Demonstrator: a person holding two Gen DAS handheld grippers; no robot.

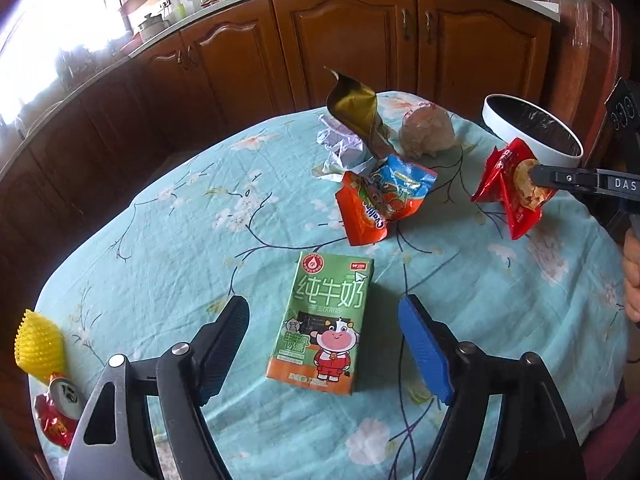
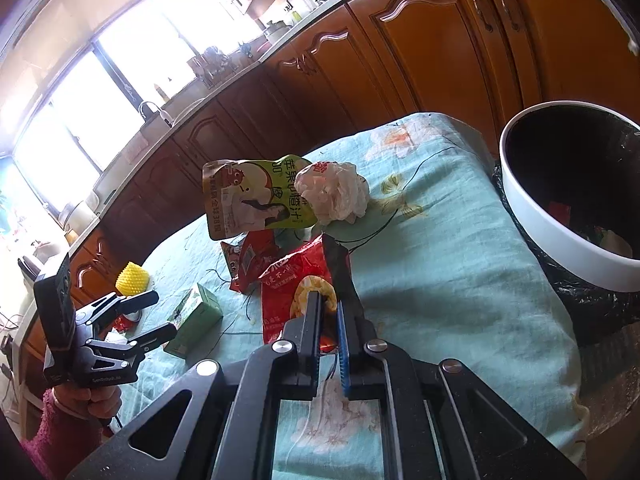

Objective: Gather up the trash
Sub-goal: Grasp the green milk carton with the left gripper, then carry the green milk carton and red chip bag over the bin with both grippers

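My left gripper [image 1: 324, 312] is open, its jaws on either side of a green milk carton [image 1: 326, 320] lying flat on the table. My right gripper [image 2: 329, 300] is shut on a red snack wrapper [image 2: 284, 292], held above the table; it also shows in the left wrist view [image 1: 508, 184]. A white trash bin [image 2: 560, 240] with a black liner stands at the table's right edge [image 1: 532, 128]. An orange-blue snack bag [image 1: 380, 204], a gold-lined pouch [image 1: 356, 108], crumpled white paper [image 1: 340, 148] and a balled plastic bag [image 1: 428, 132] lie behind the carton.
The table wears a teal floral cloth [image 1: 200, 240]. A yellow spiky ball [image 1: 38, 344] and a crushed red can [image 1: 60, 408] sit at its left edge. Wooden kitchen cabinets [image 1: 340, 40] run behind the table.
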